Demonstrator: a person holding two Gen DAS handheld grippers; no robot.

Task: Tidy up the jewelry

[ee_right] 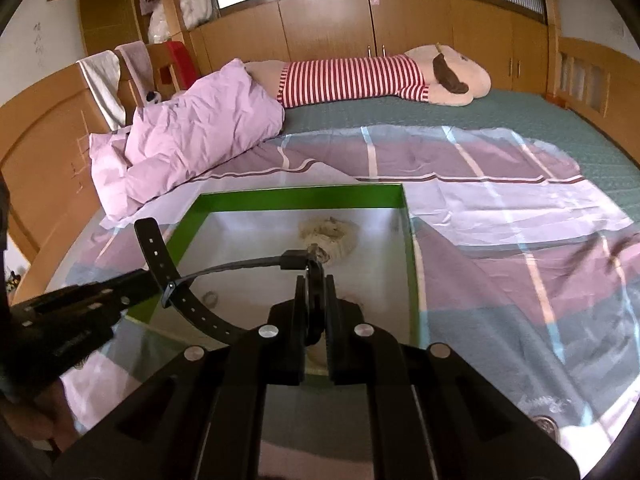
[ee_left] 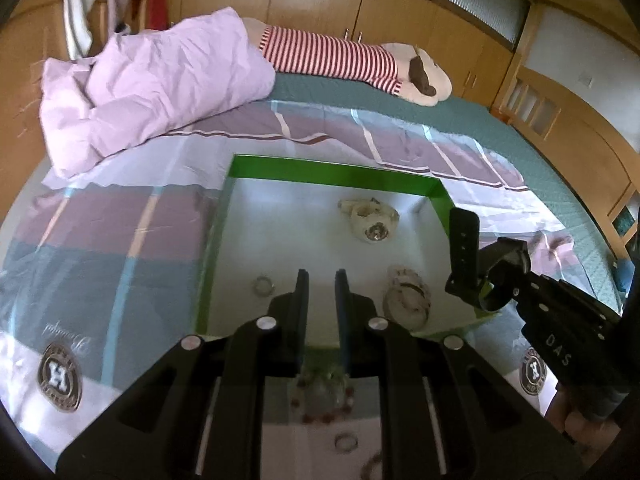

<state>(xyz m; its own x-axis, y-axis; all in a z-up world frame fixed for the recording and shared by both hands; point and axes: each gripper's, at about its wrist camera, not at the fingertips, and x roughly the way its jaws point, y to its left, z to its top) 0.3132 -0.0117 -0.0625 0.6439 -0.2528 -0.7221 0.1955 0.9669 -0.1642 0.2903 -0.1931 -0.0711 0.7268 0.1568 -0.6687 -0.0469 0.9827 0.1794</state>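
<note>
Two hand-held tools work over a green-walled box [ee_right: 304,196] set on a striped sheet [ee_right: 500,208] spread across a bed. The right tool [ee_right: 315,280] is clenched on the case of a black watch [ee_right: 240,266], holding it on edge above the box floor. One strap runs from the tool's tips out to its left, and the other curves back down toward its base. In the left tool's view that watch [ee_left: 464,240] hangs at the far right, over the box's right wall, one strap standing upright.

The left tool [ee_left: 321,276] has its jaws drawn nearly together with a narrow gap between them, and nothing shows in that gap — it hangs above the near part of the box. Ahead of its tips lies a cream-coloured watch [ee_left: 370,220], curled on the pale floor. Just left of the tips sits a small ring [ee_left: 263,285]; to the right lies a pale bracelet [ee_left: 408,298], its detail blurred. Below the left tool, outside the box on the sheet, rest a beaded bracelet [ee_left: 320,396] and another ring [ee_left: 345,442].

Well beyond both tools — at the far side of the bed — lie a rumpled lilac duvet [ee_left: 160,84] and a plush toy [ee_left: 360,64] in a red-striped shirt, against wooden cupboards [ee_right: 328,28].
</note>
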